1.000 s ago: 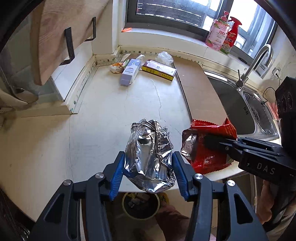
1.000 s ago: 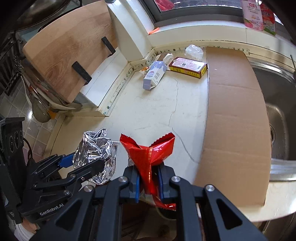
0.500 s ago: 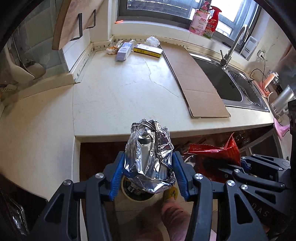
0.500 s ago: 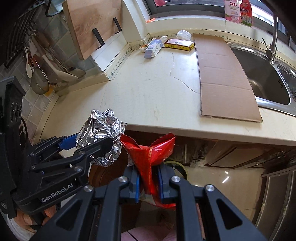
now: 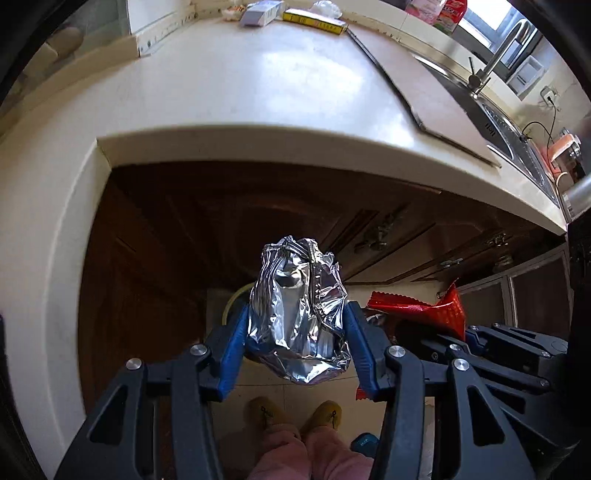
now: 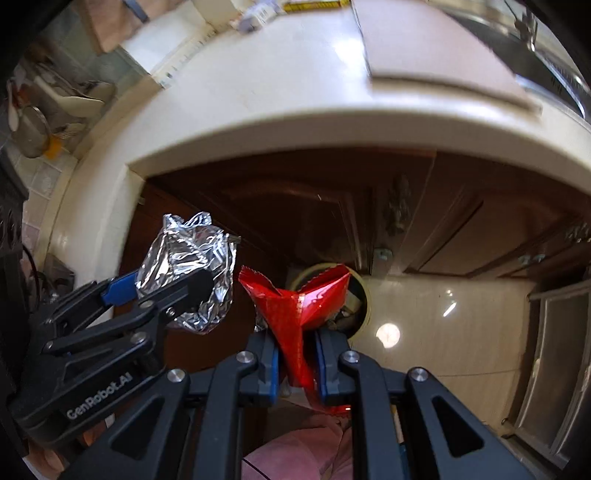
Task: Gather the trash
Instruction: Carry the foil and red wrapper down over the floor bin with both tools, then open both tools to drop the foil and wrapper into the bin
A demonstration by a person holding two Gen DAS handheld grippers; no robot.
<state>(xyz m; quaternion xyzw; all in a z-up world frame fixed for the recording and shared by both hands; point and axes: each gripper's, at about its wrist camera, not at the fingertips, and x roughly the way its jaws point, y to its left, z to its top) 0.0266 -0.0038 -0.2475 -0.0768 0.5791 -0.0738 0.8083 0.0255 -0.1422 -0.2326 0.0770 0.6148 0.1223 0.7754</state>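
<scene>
My left gripper [image 5: 297,325] is shut on a crumpled ball of silver foil [image 5: 297,314], held in the air below the counter edge. The foil also shows in the right wrist view [image 6: 188,269]. My right gripper [image 6: 295,354] is shut on a red snack wrapper [image 6: 295,306], also seen in the left wrist view [image 5: 417,306] to the right of the foil. A round bin with a pale rim [image 6: 365,295] stands on the floor below, partly hidden behind the wrapper; its rim shows behind the foil in the left wrist view [image 5: 232,299].
The cream countertop [image 5: 258,85] is above, with a cardboard sheet [image 5: 424,85], boxes [image 5: 317,20] and a sink [image 5: 517,122] on it. Dark wood cabinet doors [image 5: 295,210] are behind the bin. The person's legs and slippers [image 5: 295,417] are below.
Both grippers have dropped from counter height to below the counter edge, still holding the foil and the red wrapper. The floor bin has come into fuller view.
</scene>
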